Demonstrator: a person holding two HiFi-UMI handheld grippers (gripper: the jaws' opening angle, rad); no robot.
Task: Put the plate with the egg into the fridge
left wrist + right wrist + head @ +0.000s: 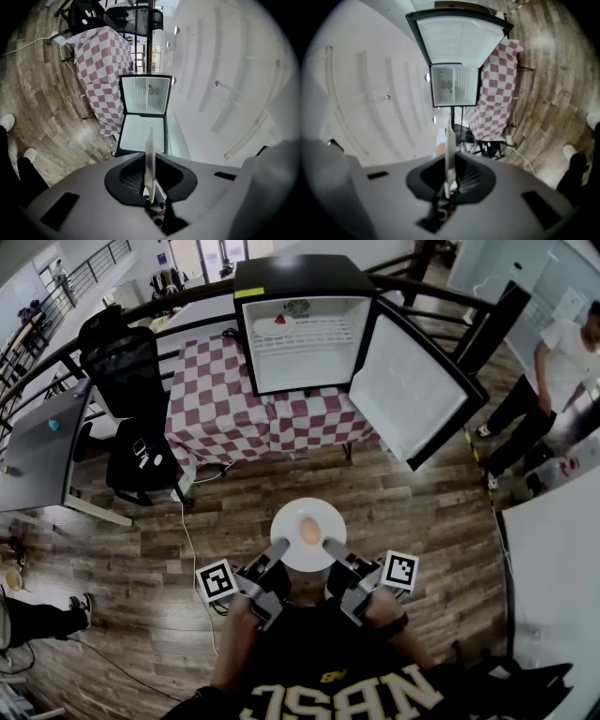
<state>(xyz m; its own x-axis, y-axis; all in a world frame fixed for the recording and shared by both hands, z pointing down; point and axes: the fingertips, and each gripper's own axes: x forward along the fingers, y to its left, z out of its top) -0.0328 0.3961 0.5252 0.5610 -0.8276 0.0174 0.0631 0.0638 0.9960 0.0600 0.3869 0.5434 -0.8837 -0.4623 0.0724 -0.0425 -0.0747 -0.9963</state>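
One office chair (127,381) stands at left. One plate (307,510), carrying one egg (309,532), hangs over the wooden floor (422,521) between two grippers: the left gripper (278,547) is clamped on its left rim, the right gripper (331,546) on its right rim. One fridge (300,282) stands open on the checked table (216,404) beyond, door (408,381) swung right.

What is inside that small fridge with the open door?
On the fridge's wire shelf sits a small white dish with something red on it, too small to identify. The rest looks bare, though the fridge's black top hides the uppermost part.
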